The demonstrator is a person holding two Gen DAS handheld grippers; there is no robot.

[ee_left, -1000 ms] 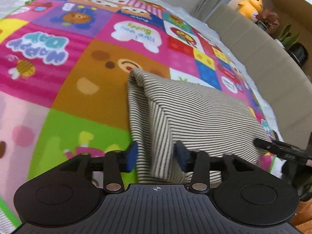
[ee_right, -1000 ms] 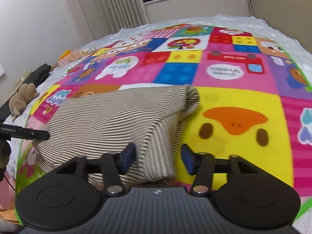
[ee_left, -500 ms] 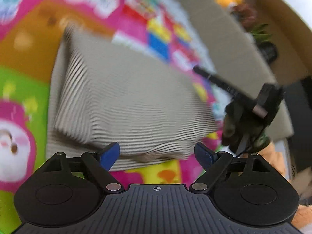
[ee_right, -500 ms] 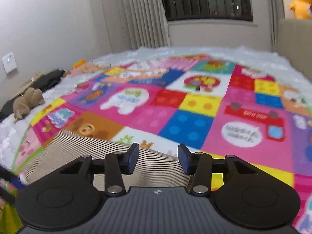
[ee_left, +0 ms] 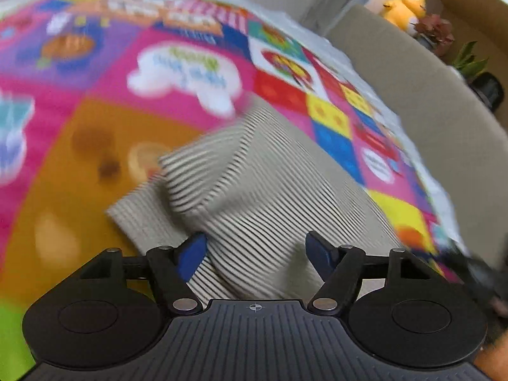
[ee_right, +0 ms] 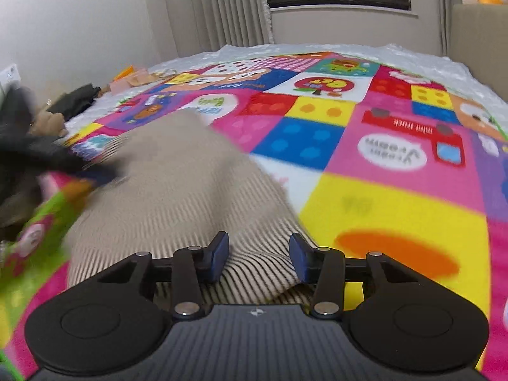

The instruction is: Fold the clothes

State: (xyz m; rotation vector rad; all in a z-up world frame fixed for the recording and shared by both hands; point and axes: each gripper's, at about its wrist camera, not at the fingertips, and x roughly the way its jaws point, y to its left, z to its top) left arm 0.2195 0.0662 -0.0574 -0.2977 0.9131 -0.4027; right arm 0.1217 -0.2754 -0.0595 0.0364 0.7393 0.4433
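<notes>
Nearest you, your left gripper (ee_left: 255, 249) stands wide open with nothing held; the striped garment (ee_left: 270, 187) fills the gap between its blue pads (ee_left: 190, 254), but neither pad presses on it. Your right gripper (ee_right: 257, 257) is also parted, less widely, with a raised ridge of the same cloth (ee_right: 190, 197) sitting between the pads (ee_right: 217, 254); from that view you cannot say whether the pads brush the fabric, though they are plainly not pinched on it. The garment lies on the play mat (ee_left: 79, 146), already doubled over itself: in the left view a folded flap (ee_left: 203, 171) rests on top of a lower layer whose edge juts out on the orange square. Its long axis runs away from both grippers, from the mat's near edge toward the far one, so each gripper looks along its length rather than across it. Your left gripper sits over the garment's left near part, your right over the right near edge, where the cloth meets the yellow duck square (ee_right: 397, 222). Judging by this, either gripper could close on the near end, and the next fold would probably carry that end away from you. Both views are motion-blurred, so fine creases cannot be read. Beyond the garment the mat's far squares lie bare up to the white quilt (ee_right: 317, 49) and curtain (ee_right: 222, 3).
</notes>
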